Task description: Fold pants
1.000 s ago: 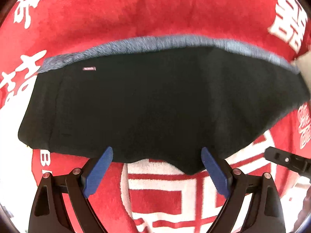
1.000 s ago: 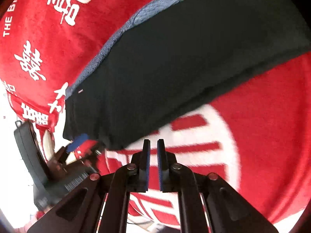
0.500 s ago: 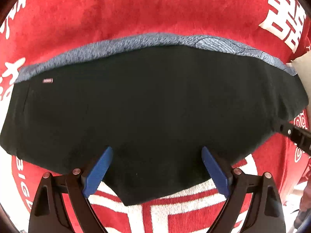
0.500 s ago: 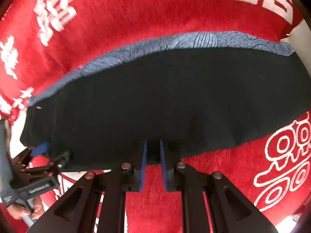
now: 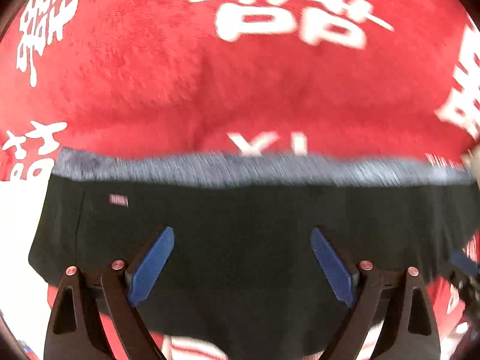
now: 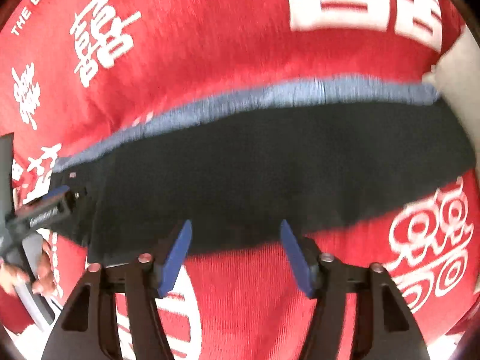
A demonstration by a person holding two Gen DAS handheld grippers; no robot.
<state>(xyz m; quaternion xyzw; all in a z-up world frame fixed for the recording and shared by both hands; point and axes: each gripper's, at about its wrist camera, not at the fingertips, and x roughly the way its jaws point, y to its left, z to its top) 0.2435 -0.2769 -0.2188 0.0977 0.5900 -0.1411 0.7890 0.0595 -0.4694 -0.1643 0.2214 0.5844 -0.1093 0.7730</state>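
Observation:
Black pants with a blue-grey waistband lie flat on a red blanket with white characters. My left gripper hangs open over the black cloth, blue pads wide apart and nothing between them. In the right wrist view the same pants stretch across the middle, waistband along the far edge. My right gripper stands over the pants' near edge with its jaws opening; no cloth is pinched between the pads. The left gripper shows at that view's left edge over the pants' left end.
The red blanket covers the whole surface around the pants. A hand holds the left tool at the lower left of the right wrist view. A pale surface shows past the blanket at the upper right.
My right gripper went from shut to wide apart, and the pants' near edge lies under it. The left gripper moved forward over the pants, so the black cloth now fills its lower view.

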